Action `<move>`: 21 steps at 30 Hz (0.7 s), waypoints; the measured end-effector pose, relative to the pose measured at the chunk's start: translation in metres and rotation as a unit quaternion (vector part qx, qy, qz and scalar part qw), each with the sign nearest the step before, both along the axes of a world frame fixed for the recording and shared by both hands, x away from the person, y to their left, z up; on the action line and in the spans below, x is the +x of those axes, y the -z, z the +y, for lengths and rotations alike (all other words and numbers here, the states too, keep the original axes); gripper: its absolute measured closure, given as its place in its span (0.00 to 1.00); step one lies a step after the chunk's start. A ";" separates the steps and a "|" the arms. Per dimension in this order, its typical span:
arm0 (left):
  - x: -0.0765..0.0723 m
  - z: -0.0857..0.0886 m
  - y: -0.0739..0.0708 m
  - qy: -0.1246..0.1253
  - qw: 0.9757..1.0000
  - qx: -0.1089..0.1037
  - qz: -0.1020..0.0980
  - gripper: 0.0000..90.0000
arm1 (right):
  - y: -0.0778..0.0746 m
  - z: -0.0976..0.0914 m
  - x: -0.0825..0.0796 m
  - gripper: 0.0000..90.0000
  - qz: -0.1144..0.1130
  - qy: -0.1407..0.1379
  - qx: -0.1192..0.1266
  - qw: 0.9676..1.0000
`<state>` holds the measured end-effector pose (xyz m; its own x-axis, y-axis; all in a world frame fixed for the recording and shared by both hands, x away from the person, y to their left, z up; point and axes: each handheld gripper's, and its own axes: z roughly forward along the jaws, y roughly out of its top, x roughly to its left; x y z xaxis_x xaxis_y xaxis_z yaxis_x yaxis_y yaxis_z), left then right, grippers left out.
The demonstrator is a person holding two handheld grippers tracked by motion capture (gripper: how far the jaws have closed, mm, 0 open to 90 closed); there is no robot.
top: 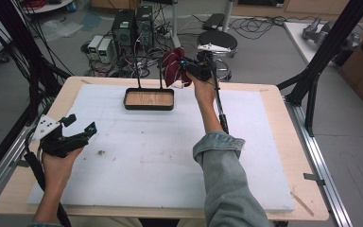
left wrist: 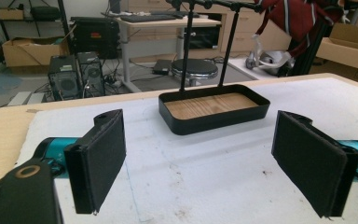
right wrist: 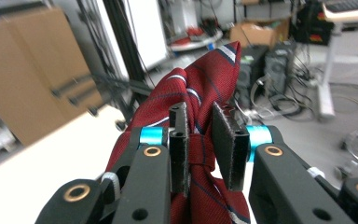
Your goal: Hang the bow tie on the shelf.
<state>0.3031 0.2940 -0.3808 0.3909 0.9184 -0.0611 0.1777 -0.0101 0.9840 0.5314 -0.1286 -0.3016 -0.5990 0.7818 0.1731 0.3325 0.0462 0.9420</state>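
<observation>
Gripping a red striped tie (right wrist: pixel 200 93), the right gripper (right wrist: pixel 204 140) has its jaws clenched on the bunched cloth; the pads pinch a knot-like fold w/ fabric spilling above & below them; in the high view the same right gripper (top: pixel 185 64) is held up off the table, at the far edge, just right of the stand's top, w/ the tie (top: pixel 172 66) hanging as a crumpled bundle beside the two thin uprights of the stand (top: pixel 147 71); can't tell if the cloth touches the crossbar; from the left gripper view the tie (left wrist: pixel 298 16) shows top right, near the crossbar's end.

Stand base is a black tray (top: pixel 149 99) w/ a wood-look floor, sitting on the white mat (top: pixel 160 156) toward the far side, centre-left; nothing lies in it.

Left gripper (top: pixel 78 127) rests low at the near-left of the mat, held in the person's left hand (top: pixel 59 158); its jaws stand released, wide apart, nothing between them; the left gripper view has both black pads (left wrist: pixel 100 158) pointing across the mat at the tray (left wrist: pixel 214 109), well apart from it.

Right forearm in a denim sleeve (top: pixel 224 175) reaches across the mat; a few dark specks on the mat near the left hand.
</observation>
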 end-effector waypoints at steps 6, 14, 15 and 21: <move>0.000 0.001 0.000 -0.001 1.000 0.000 0.001 0.20 | 0.010 -0.003 0.002 0.85 0.015 -0.009 -0.026 1.000; 0.001 -0.001 0.001 0.001 1.000 0.002 0.002 0.20 | 0.027 -0.006 0.002 0.85 0.023 -0.025 -0.052 0.998; 0.001 -0.001 0.001 0.000 1.000 0.003 0.003 0.20 | 0.027 -0.006 0.002 0.85 0.023 -0.025 -0.052 0.998; 0.001 -0.002 0.002 0.002 1.000 0.002 0.003 0.20 | 0.037 -0.001 0.001 0.85 0.029 -0.025 -0.082 0.996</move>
